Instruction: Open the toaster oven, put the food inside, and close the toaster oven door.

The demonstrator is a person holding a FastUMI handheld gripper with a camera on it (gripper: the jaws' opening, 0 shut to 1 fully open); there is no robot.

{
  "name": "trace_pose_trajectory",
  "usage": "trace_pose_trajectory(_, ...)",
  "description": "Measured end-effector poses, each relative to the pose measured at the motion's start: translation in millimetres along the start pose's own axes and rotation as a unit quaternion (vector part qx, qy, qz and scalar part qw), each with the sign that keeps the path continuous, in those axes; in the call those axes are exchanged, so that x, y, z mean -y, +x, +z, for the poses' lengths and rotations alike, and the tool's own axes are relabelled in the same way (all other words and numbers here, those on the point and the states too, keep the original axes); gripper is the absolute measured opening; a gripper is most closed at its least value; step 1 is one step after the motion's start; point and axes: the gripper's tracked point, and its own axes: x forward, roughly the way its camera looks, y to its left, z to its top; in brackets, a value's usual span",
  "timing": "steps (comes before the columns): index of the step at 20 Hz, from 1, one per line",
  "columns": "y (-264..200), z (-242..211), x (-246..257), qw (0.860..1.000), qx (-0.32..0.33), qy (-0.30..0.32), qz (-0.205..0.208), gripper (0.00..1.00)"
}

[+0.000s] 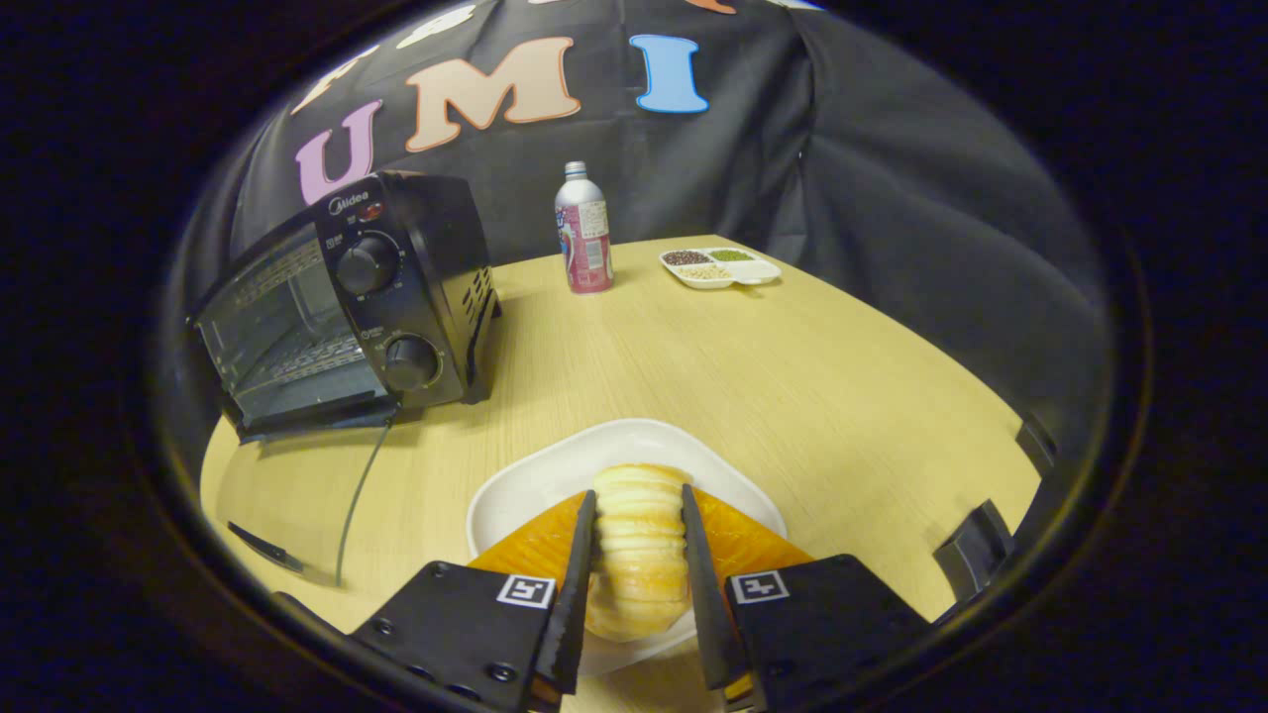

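**Claw closed on the pastry over the white plate**

The gripper (639, 540) had both fingers pressed against the sides of a ridged, pale golden pastry (639, 545), which sat squeezed between them. The fingers ran along its flanks, and its rounded far end poked out just beyond the tips. Whether the pastry was resting on the plate or raised slightly off it could not be told.

Beneath the pastry lay a white plate (555, 470) on the light wooden table (792, 376), its far rim showing past the fingertips.

Further out and to the left stood the black toaster oven (347, 302), near the table's edge. Its glass door (282, 342) looked shut, with wire racks visible behind it. Two round knobs (367, 265) sat one above the other on its front panel, beside the door. A thin cord (359, 490) trailed from under the oven across the table toward the gripper.

Well beyond the plate, near the back of the table, stood an upright bottle (584, 233) with a pink label. Just to its right lay a small white divided tray (721, 267) holding beans and grains in separate compartments
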Motion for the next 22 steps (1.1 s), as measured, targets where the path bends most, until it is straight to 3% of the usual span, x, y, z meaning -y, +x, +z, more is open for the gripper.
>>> trace_pose_trajectory(4,-26,34,-32,0.999,0.04,0.009,0.035,0.54)
trace_pose_trajectory(9,-65,71,-134,0.989,0.079,0.003,0.127,0.49)
trace_pose_trajectory(15,-57,74,-242,0.979,0.072,0.011,0.19,0.49)
trace_pose_trajectory(22,-5,79,-304,0.981,0.065,0.044,0.175,0.49)
